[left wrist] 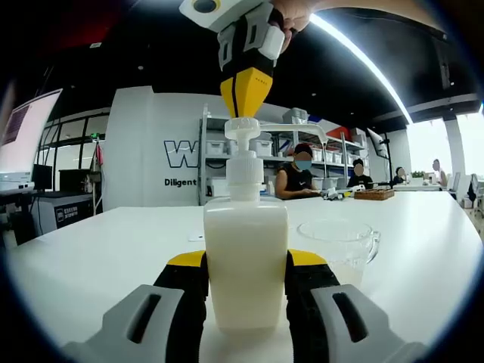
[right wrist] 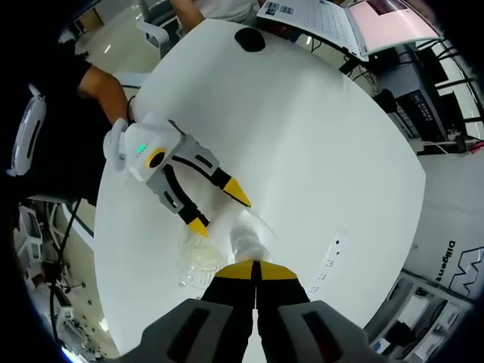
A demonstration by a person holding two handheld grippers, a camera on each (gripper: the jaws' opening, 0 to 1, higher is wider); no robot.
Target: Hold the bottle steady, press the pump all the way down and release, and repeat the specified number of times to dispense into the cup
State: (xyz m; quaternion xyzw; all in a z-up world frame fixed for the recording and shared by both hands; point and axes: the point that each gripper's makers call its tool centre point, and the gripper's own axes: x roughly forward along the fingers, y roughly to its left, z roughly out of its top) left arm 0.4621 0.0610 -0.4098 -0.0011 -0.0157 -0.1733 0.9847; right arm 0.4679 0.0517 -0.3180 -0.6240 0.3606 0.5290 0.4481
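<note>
the left claw [left wrist: 246, 283] clamps the milky plastic pump bottle [left wrist: 246, 261] upright on the white table [left wrist: 91, 249], steadying it while the clenched right claw [left wrist: 246, 94] bears on the pump head [left wrist: 243, 127], spout over the clear glass cup [left wrist: 338, 246].

The left gripper [left wrist: 246, 281] is held level, jaws clamped from both sides. The right gripper [right wrist: 255, 266] is pointed downward from above, jaws closed together.

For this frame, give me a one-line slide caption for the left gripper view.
Left gripper clamps the bottle while the right gripper sits shut on the pump, cup beside it.
</note>
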